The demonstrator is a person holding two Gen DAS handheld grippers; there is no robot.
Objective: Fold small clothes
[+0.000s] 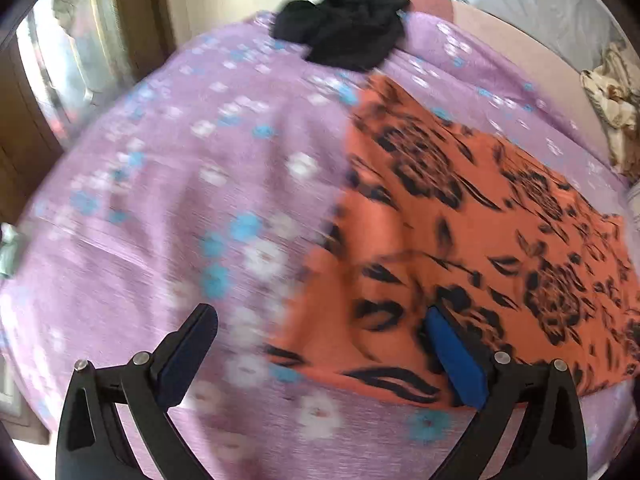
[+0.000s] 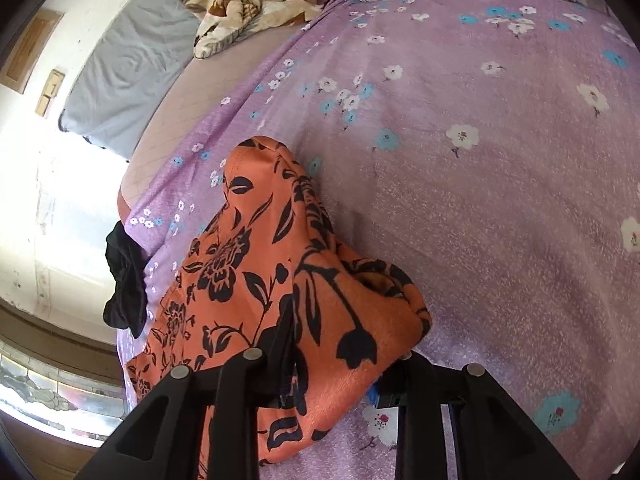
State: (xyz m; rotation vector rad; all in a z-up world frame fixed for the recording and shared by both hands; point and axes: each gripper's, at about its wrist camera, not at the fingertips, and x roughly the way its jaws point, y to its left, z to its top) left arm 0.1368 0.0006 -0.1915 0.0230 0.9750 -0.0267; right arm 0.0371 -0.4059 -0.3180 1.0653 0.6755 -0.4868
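I had the orange cloth (image 2: 256, 280) lying on the bed's purple sheet (image 2: 480, 160), spread flat towards 3 o'clock in the left view, its near corner bunched at 6 o'clock in the right view. My right claw (image 2: 332, 364) was pinching that bunched corner, the fabric heaped over and between its black fingers. My left claw (image 1: 320, 332) stood spread and held nothing, with the cloth's near edge below it.

I judged the cloth light, thin and limp: it draped in soft folds, looked smooth with a faint sheen, and would likely slide on the sheet and sag from any single grip. Corners and hems seemed the places to take it, both claws on one edge. Its black flower print broke up the orange. A crumpled black garment (image 1: 344, 28) sat at 12 o'clock at the bed's edge, matte and loosely wadded.
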